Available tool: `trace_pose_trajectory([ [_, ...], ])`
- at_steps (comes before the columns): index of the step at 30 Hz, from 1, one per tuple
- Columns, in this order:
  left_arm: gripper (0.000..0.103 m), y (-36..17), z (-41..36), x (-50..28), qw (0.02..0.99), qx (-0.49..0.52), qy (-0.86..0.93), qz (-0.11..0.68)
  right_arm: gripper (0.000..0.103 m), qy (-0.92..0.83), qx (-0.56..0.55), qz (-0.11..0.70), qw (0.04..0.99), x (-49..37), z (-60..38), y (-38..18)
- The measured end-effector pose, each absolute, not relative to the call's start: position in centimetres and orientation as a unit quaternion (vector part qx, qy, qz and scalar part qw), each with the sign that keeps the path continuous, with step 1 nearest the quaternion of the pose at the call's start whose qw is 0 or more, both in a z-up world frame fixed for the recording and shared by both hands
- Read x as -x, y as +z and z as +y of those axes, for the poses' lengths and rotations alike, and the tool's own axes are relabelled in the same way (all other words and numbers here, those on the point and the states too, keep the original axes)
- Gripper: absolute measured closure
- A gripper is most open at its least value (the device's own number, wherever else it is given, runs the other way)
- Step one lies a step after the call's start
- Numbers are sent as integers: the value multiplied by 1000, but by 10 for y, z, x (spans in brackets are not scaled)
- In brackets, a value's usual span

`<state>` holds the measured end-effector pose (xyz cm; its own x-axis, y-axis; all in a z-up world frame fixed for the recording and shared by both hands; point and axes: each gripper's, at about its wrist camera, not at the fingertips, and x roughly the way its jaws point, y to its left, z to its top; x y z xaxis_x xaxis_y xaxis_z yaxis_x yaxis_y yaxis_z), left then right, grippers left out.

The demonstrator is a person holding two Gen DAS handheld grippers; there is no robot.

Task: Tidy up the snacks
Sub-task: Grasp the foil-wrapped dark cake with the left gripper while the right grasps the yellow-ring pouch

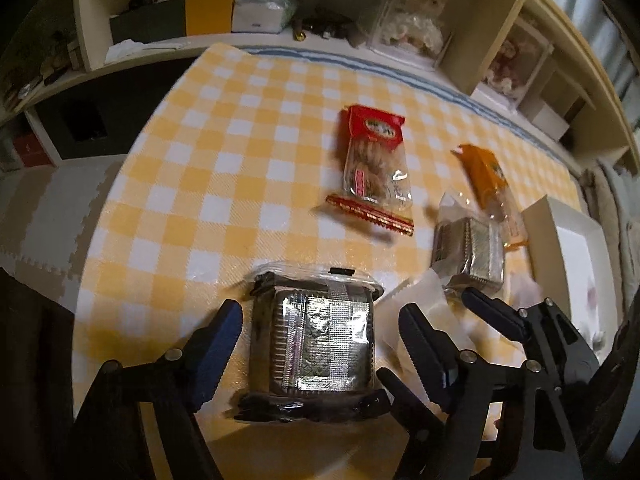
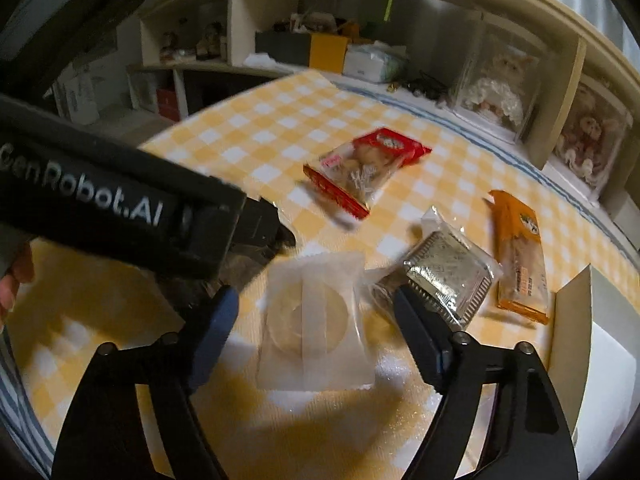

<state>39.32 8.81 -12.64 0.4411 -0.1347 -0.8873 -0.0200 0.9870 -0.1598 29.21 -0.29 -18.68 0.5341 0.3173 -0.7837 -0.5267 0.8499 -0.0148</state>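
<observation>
Across the yellow-checked tablecloth [image 1: 224,168], spread over a table before cluttered shelves [image 2: 280,32]: five snack packs, all loose on the cloth, none yet sorted. At the right edge, a white box [image 2: 576,320], open, apparently without a single pack inside, and presumably meant to receive them. Judged barely begun, then: everything left to gather, nothing visibly put away.

Nearest the left wrist camera, a large foil-wrapped pack [image 1: 316,340] in clear film, flat on the cloth and bracketed by the left gripper [image 1: 320,328], jaws spread on either side, seemingly short of contact. Beside it, under the right gripper [image 2: 316,320], a translucent white pack [image 2: 316,320] showing a round wafer, likewise straddled by parted jaws, not pinched. Both grippers apparently poised to close, neither holding anything.

Farther back, a red-ended pack of biscuits [image 1: 376,172], lying alone mid-cloth. Toward the box, an orange pack [image 2: 520,256], and just beside it a smaller foil-wrapped pack [image 2: 448,276], tilted, close to the right gripper's outer finger. At the left edge of the right wrist view, a fingertip [image 2: 16,280], bare.
</observation>
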Motion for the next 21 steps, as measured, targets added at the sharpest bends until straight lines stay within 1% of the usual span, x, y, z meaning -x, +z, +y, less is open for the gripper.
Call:
trace_pose_trajectory([
  [5, 28, -139, 78, -395, 843, 55, -24, 535, 28, 235, 144, 413, 868, -285, -3, -192],
  [6, 29, -142, 76, -395, 842, 44, -21, 537, 31, 236, 144, 415, 867, -285, -3, -192],
  [8, 30, -143, 71, -395, 843, 30, -19, 537, 47, 240, 139, 420, 864, -284, -5, -192],
  [9, 32, -143, 70, -394, 843, 25, -16, 537, 49, 240, 135, 423, 863, -283, -7, -193],
  [12, 41, -144, 69, -393, 841, 12, -2, 540, 50, 236, 127, 432, 861, -281, -12, -193],
  [16, 41, -144, 68, -392, 842, 5, -2, 540, 51, 232, 108, 452, 855, -279, -22, -192],
  [21, 44, -142, 69, -389, 842, 4, -4, 540, 51, 228, 84, 481, 843, -273, -40, -192],
])
